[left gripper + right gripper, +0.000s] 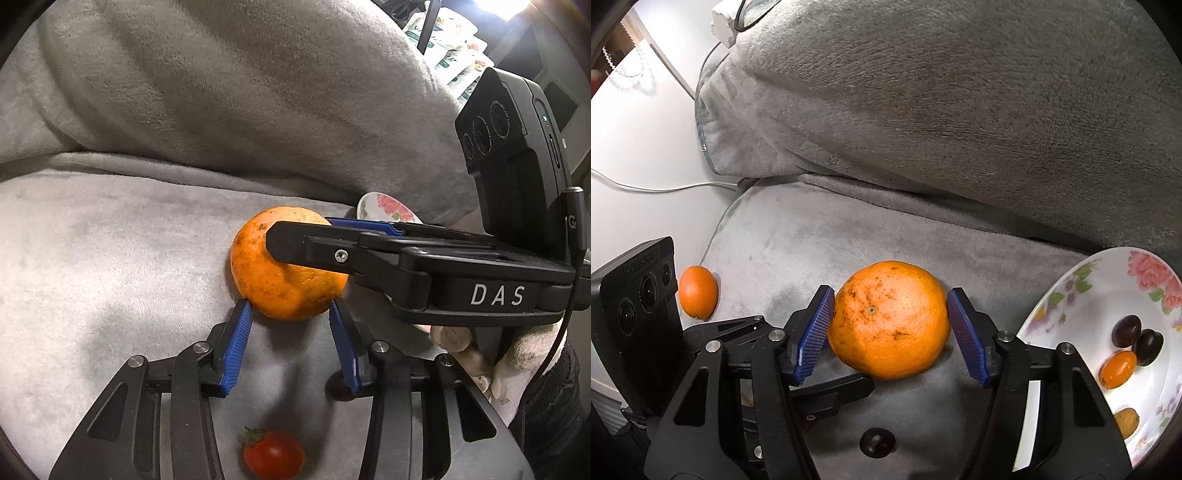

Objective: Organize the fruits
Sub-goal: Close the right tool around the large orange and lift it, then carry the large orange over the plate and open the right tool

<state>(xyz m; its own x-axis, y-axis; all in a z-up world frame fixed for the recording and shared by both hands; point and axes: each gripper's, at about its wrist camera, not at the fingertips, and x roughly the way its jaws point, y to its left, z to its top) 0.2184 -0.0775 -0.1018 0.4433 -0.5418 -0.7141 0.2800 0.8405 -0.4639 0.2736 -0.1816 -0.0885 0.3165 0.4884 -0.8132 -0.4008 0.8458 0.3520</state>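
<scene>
Both the left gripper (290, 314) and right gripper (888, 332) have jaws apart around the big orange (888, 319); squeezing together could bump it away.

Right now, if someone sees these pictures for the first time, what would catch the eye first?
The big orange on the grey blanket, framed by the right gripper and left gripper, both open around it. Next, the flowered plate at the right holding small fruits, and a red strawberry near the left gripper.
</scene>
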